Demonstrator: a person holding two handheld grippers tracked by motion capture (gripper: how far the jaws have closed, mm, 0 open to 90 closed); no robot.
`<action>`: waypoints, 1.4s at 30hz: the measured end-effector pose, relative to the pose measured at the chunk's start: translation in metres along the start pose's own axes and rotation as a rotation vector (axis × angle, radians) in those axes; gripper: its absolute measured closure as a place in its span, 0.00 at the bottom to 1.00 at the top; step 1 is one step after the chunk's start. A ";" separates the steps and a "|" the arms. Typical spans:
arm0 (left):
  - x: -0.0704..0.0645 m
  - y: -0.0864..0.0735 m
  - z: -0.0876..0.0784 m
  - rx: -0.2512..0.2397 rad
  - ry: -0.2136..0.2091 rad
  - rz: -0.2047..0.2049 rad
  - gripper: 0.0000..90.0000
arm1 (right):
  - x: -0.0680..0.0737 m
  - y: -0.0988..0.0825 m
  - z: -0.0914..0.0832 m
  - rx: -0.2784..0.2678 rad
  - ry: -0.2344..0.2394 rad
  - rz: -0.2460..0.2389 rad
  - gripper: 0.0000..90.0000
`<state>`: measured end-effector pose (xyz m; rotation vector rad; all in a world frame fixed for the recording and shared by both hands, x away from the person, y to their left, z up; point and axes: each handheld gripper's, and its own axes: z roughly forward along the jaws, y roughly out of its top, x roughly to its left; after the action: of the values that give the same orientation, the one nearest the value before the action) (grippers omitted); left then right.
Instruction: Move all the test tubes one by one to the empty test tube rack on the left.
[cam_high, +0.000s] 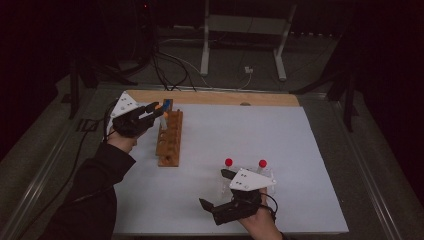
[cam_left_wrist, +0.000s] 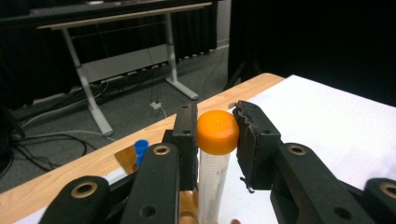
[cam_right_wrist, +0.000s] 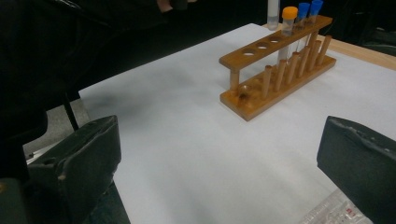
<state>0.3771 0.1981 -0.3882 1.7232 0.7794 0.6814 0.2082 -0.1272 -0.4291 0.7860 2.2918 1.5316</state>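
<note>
Dark curtains and a white-legged desk frame are standing behind the worktop (cam_high: 280, 150), which is lying under a matte white sheet with a bare wooden strip showing along its far edge. Near the far left corner, the left gripper (cam_left_wrist: 215, 140) is clenching its fingers (cam_left_wrist: 254, 140) on the orange-capped tube (cam_left_wrist: 214, 163) just at the cap, holding it upright over the wooden rack (cam_high: 170, 140). That rack is showing round holes in its top bar and a row of pegs along its base; two blue-capped tubes (cam_right_wrist: 309, 11) are sitting at its far end. Judging by its clear thin wall, the held tube is likely handling light, stiff and a little slick, so gripping at the ribless cap or just below it seems safest, since the smooth barrel could be slipping through rubbery pads. The right gripper (cam_high: 216, 189) is resting at the near edge with fingers released wide, and two red-capped tubes (cam_high: 245, 164) are lying just beyond it.
</note>
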 end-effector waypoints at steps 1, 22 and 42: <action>0.001 -0.002 0.002 0.003 0.010 0.000 0.80 | 0.000 0.000 0.000 0.000 0.001 0.001 0.00; 0.009 -0.049 0.038 0.112 0.045 -0.048 0.80 | 0.000 -0.001 0.000 0.004 0.021 0.005 0.00; 0.007 -0.059 0.044 0.162 0.034 -0.040 0.79 | 0.000 -0.001 -0.001 0.008 0.038 0.008 0.00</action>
<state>0.4052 0.1897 -0.4563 1.8410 0.9119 0.6361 0.2070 -0.1284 -0.4296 0.7760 2.3256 1.5546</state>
